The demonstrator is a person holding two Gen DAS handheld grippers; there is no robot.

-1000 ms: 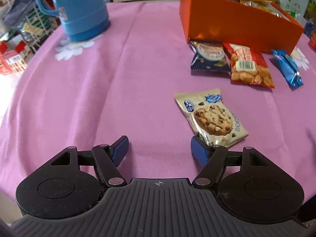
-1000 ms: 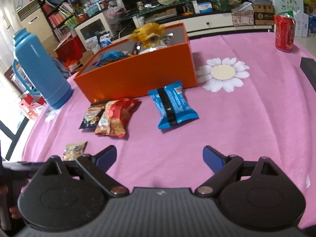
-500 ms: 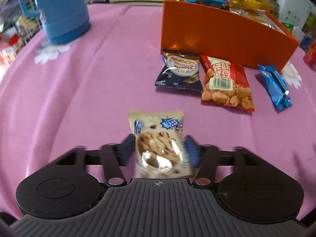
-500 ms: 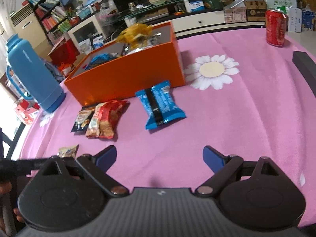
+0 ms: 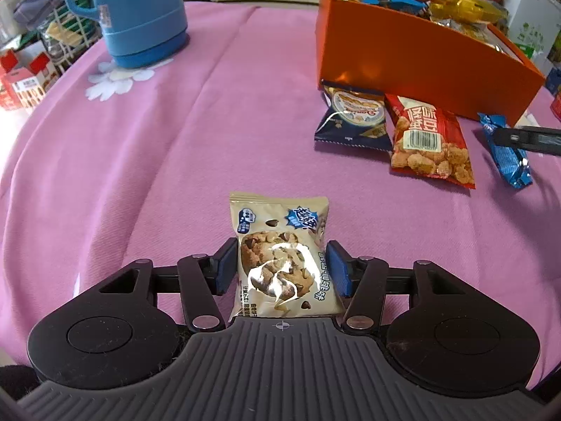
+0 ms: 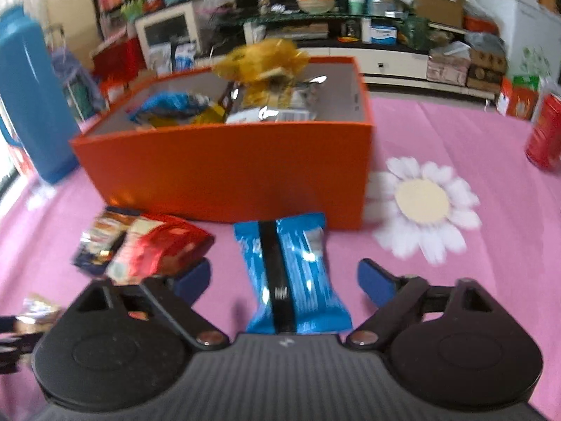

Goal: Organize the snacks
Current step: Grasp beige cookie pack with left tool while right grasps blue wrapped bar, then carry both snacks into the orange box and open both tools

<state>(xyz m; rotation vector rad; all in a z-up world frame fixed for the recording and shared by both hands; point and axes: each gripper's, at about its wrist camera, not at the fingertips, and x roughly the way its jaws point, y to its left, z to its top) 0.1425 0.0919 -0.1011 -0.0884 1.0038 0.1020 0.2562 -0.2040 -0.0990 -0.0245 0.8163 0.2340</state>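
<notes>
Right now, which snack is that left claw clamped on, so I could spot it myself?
Start at the orange box on the pink tablecloth and come toward the near edge, past the three packets lying before it. Alone there, pinched in the left claw, is the cookie packet: cream, with a chocolate-chip cookie pictured, unlike the navy, red and blue wrappers.

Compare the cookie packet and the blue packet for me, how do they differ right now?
The cookie packet is beige with a cookie picture; the blue packet is blue with a black stripe. The left gripper pinches the cookie packet; the right gripper is closing around the blue packet, not yet touching. Both are outside the orange box.
</notes>
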